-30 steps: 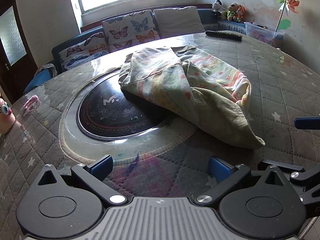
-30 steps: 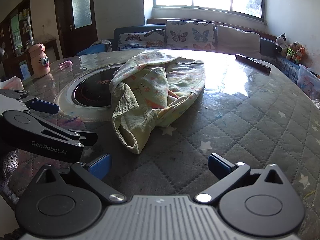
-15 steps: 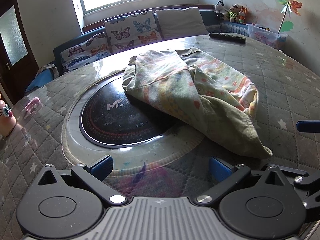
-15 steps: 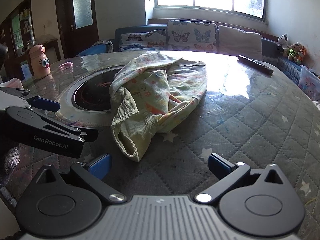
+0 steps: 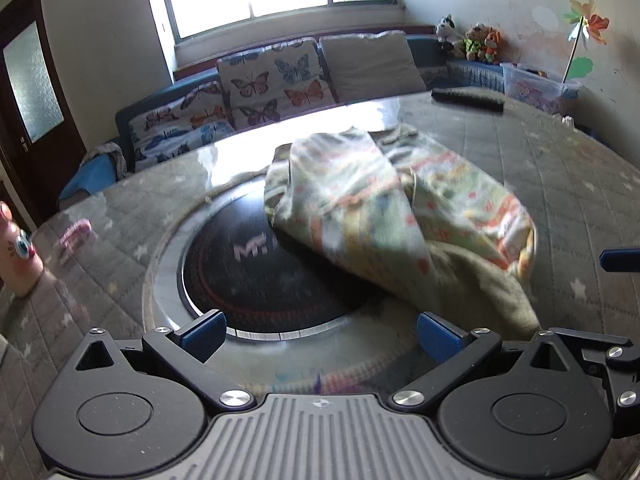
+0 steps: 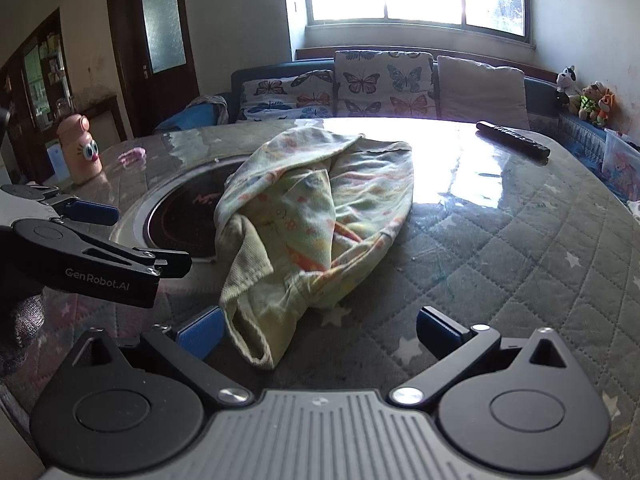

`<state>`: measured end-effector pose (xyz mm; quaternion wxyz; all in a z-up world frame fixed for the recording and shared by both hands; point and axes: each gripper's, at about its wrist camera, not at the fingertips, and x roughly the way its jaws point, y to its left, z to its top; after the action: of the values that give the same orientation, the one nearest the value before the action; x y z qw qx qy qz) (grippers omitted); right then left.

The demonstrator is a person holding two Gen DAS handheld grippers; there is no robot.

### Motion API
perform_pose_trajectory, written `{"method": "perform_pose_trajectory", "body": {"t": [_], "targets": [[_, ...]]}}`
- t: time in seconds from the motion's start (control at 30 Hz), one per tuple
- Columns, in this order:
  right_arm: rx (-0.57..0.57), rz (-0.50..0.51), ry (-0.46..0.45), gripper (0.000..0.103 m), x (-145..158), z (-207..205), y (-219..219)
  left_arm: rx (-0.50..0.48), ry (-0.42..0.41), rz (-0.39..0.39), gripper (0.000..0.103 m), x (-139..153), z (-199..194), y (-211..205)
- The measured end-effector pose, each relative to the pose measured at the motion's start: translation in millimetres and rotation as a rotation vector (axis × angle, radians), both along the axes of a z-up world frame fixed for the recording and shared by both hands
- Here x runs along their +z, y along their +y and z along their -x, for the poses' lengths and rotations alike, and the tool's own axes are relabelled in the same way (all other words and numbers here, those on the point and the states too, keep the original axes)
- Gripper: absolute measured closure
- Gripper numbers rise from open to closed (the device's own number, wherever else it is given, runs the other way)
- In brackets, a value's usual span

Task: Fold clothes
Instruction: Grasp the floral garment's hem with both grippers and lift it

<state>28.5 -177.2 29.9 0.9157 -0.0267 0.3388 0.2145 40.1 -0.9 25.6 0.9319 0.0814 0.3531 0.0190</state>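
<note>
A crumpled pale green garment with orange and yellow print lies in a heap on the round quilted table, partly over the black round hob. In the right wrist view the garment reaches down to between my right fingers. My left gripper is open and empty, just short of the garment's near edge. My right gripper is open, with the garment's ribbed cuff lying by its left fingertip. The left gripper also shows in the right wrist view.
A black remote lies at the table's far right. A pink bottle with cartoon eyes and a small pink item stand at the far left. A sofa with butterfly cushions runs behind the table.
Both grippers have moved forward toward the garment, which now looks closer and larger. The garment's cuff now lies by my right gripper's left fingertip. Both stay open.
</note>
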Motion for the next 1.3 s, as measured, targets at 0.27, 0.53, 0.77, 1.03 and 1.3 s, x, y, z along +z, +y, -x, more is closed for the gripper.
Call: {"method": "perform_pose_trajectory", "body": {"t": [0.27,0.53,0.77,1.03,1.3], "targets": [[-0.039,-0.025,-0.01,0.0,12,-32,-11,-0.044,-0.073,-0.024,0.0,22,-30,-11],[-0.09,-0.023,0.0,0.007,12,-70,-22,-0.103,-0.06,-0.044,0.013,18,-67,-22],[-0.111,-0.023,0.051,0.021,1,-103,-23,-0.163,0.013,-0.028,0.049,1,-92,-21],[-0.073,-0.081,0.156,0.062,-19,-117,-18,-0.203,-0.006,-0.007,0.095,0,-81,-14],[-0.066,-0.125,0.175,0.095,-18,-101,-25,-0.129,-0.046,0.005,0.097,14,-51,13]]}}
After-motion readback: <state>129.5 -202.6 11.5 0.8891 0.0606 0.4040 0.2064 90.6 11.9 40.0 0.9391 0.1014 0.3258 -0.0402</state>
